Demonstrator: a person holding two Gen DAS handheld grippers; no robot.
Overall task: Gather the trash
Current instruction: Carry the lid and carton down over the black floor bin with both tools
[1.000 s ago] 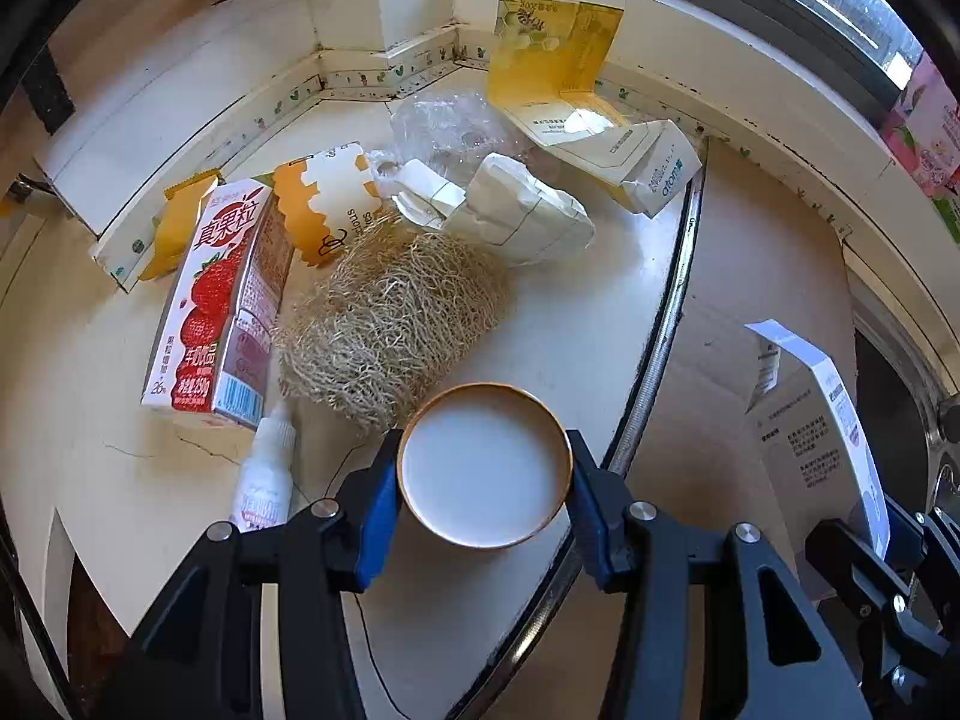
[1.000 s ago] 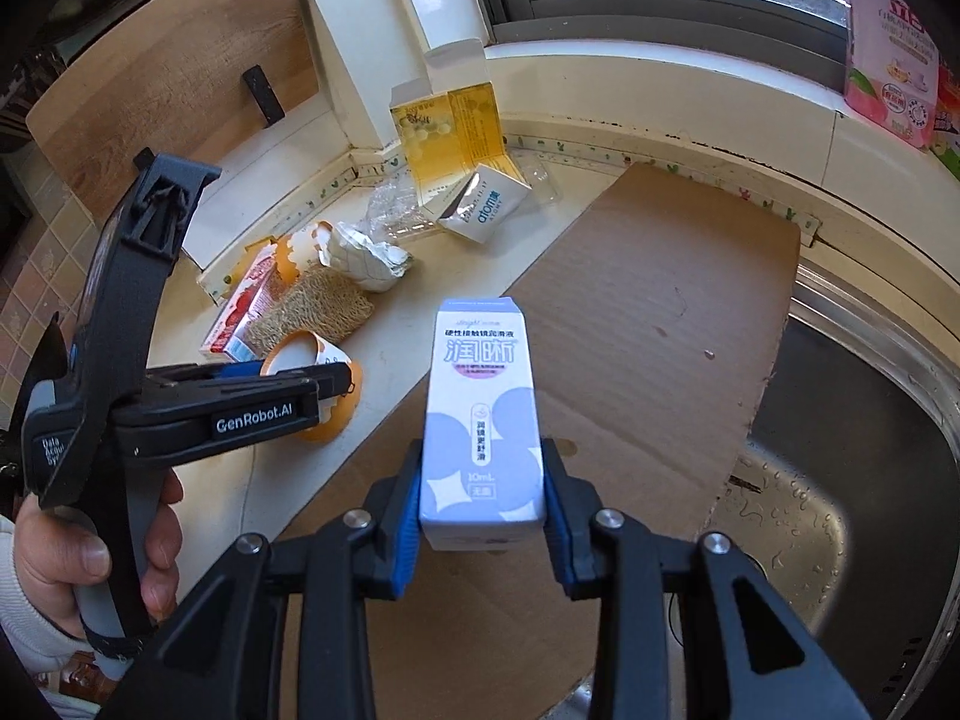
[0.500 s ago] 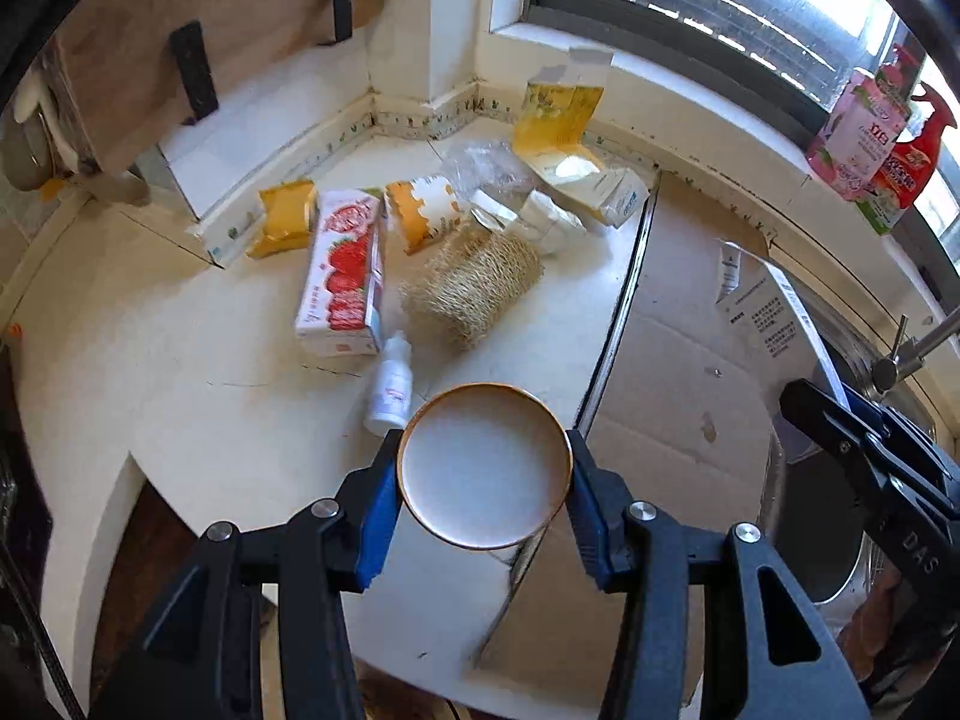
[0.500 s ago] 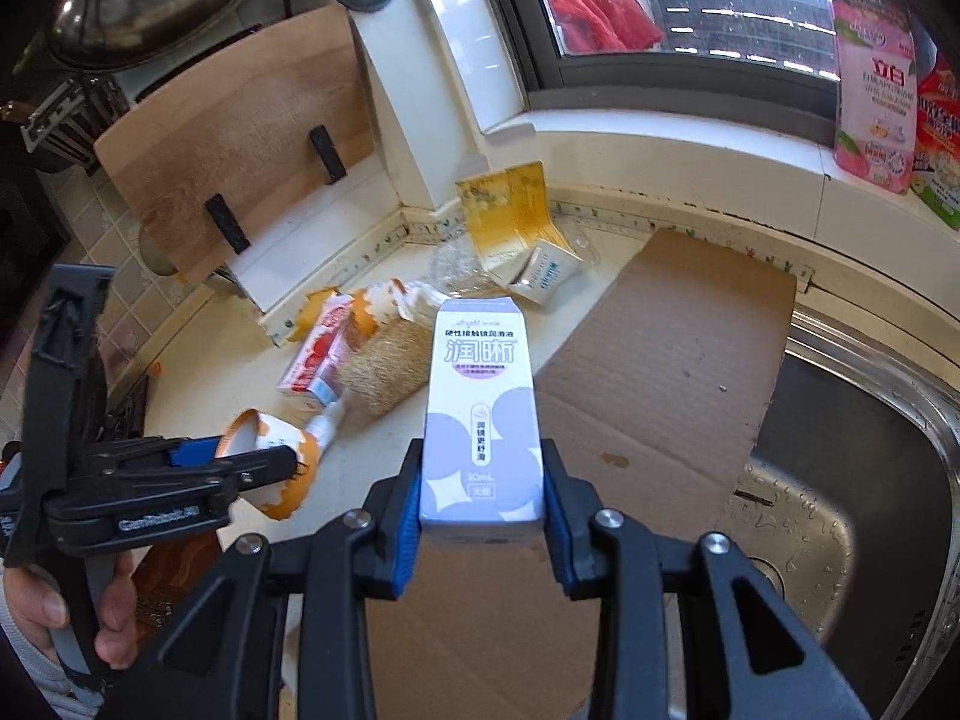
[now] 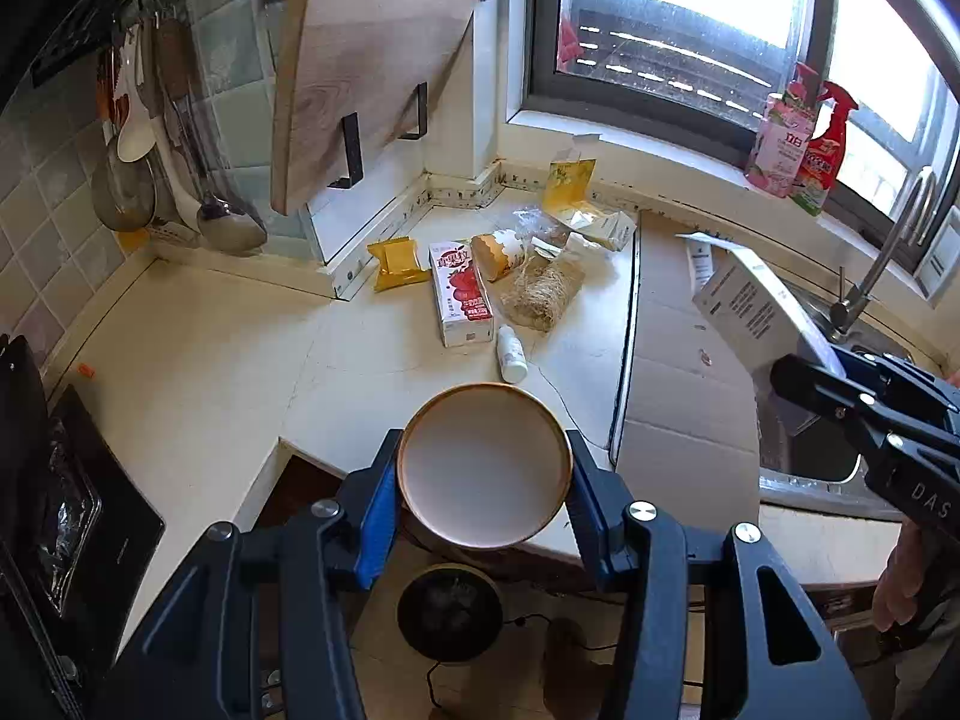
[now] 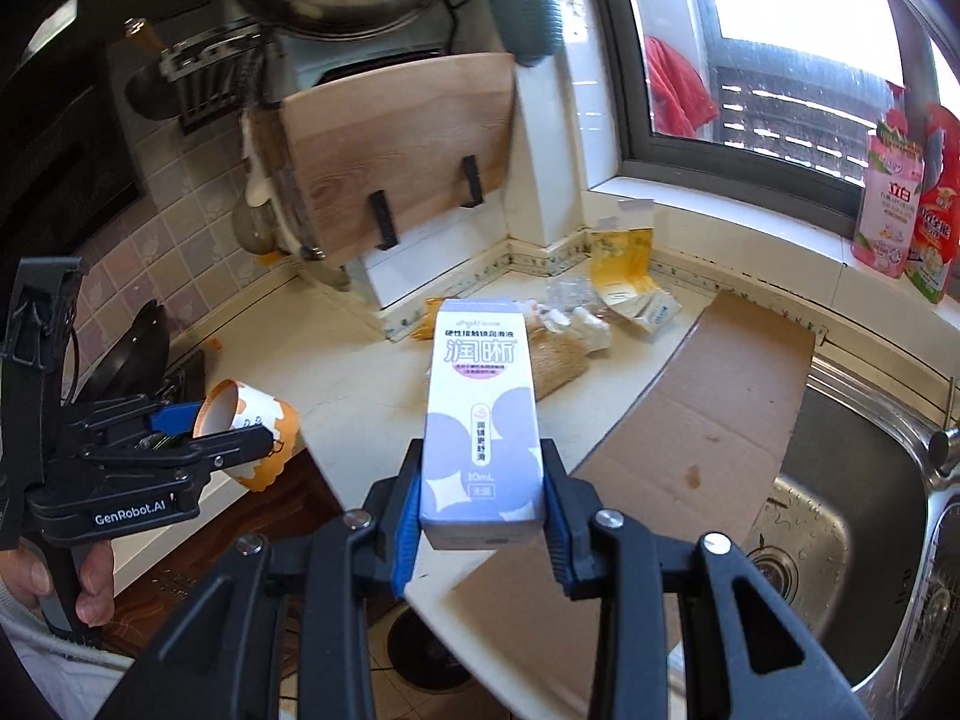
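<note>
The left gripper [image 5: 483, 480] was clamped on a white paper cup with an orange scalloped rim band [image 5: 485, 467], its open mouth facing the camera, held off the front edge of the cream countertop [image 5: 198, 360]. In the right wrist view that same cup [image 6: 249, 435] sat at nine o'clock, tilted on its side between the left gripper's fingers. The right gripper [image 6: 483, 516] gripped a tall lavender-and-white cardboard box with printed Chinese lettering [image 6: 480, 426], held upright above the counter's edge.

The rest of the trash lay heaped at twelve o'clock on the counter, near the corner under the window: a red-and-white strawberry milk carton [image 5: 461, 294] on its side, a small white dropper bottle [image 5: 512, 354] just beside it, a tan fibrous loofah pad [image 5: 543, 291], a second orange-and-white paper cup [image 5: 498, 253], a yellow snack wrapper [image 5: 396, 264] and an opened yellow carton [image 5: 567, 183]. A flattened brown cardboard sheet [image 5: 678, 372] lay at two o'clock, reaching over the steel sink [image 6: 840, 540].
</note>
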